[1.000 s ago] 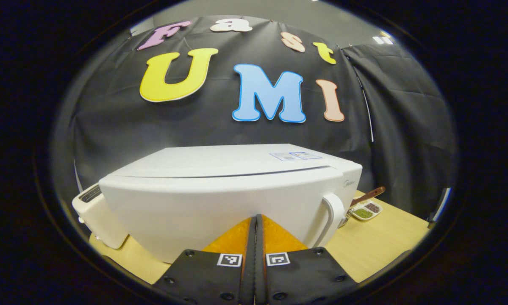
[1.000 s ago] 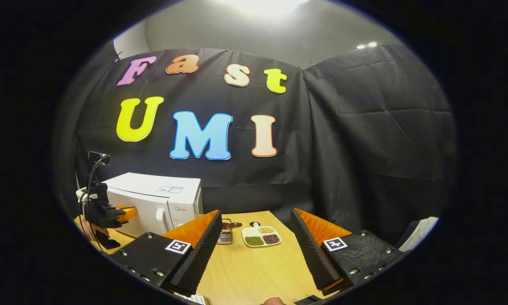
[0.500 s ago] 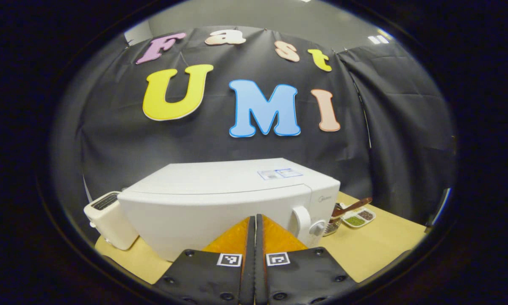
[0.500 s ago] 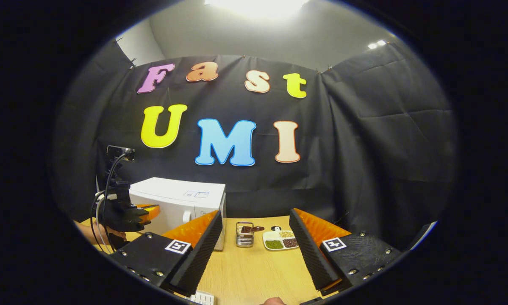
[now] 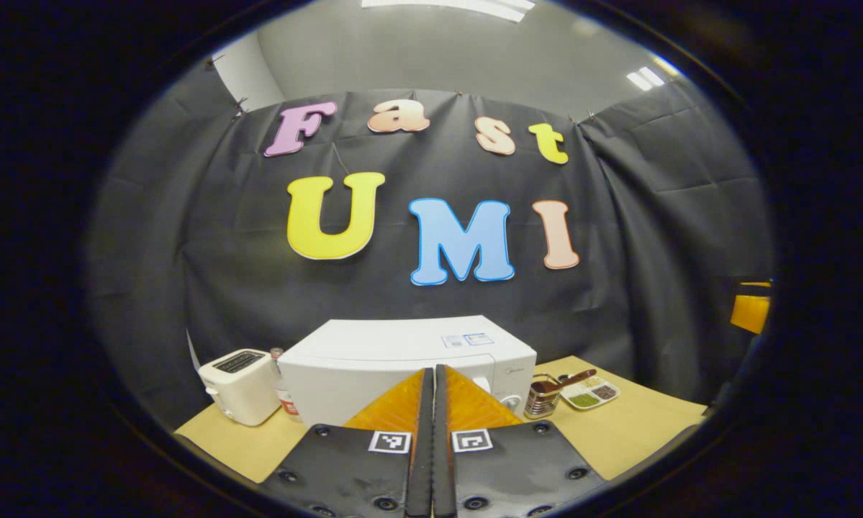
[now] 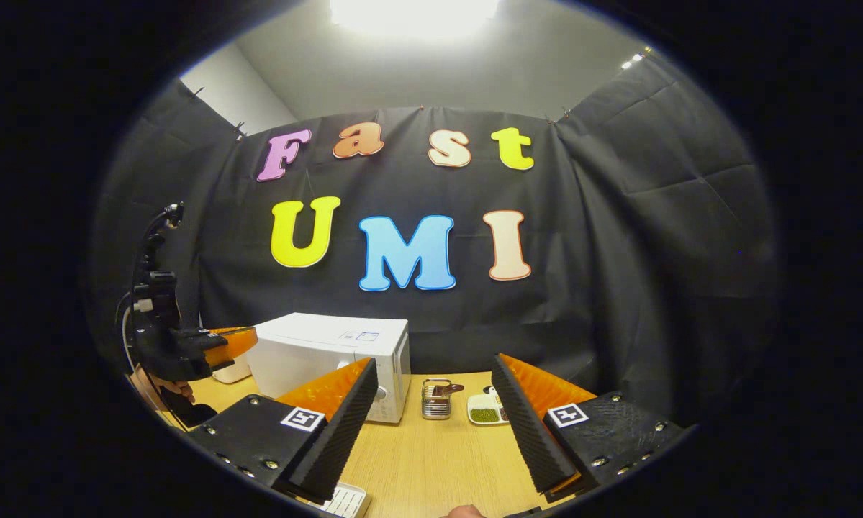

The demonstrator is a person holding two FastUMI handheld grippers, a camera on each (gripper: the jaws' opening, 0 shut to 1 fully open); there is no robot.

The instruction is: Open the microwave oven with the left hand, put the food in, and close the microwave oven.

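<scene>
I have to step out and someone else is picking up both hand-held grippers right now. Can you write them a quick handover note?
Left hand-held gripper: fingers shut on nothing, held off the front of the microwave oven.
Right hand-held gripper: open, holding nothing, above the table.
Things: the microwave oven stands on the table with its door shut, a toaster beside it on one side, a wire basket and a small divided dish on the other.
Done: cannot tell whether any food is inside.
Left: if not loaded, open the door with the left gripper, put the food in, close it.
</scene>
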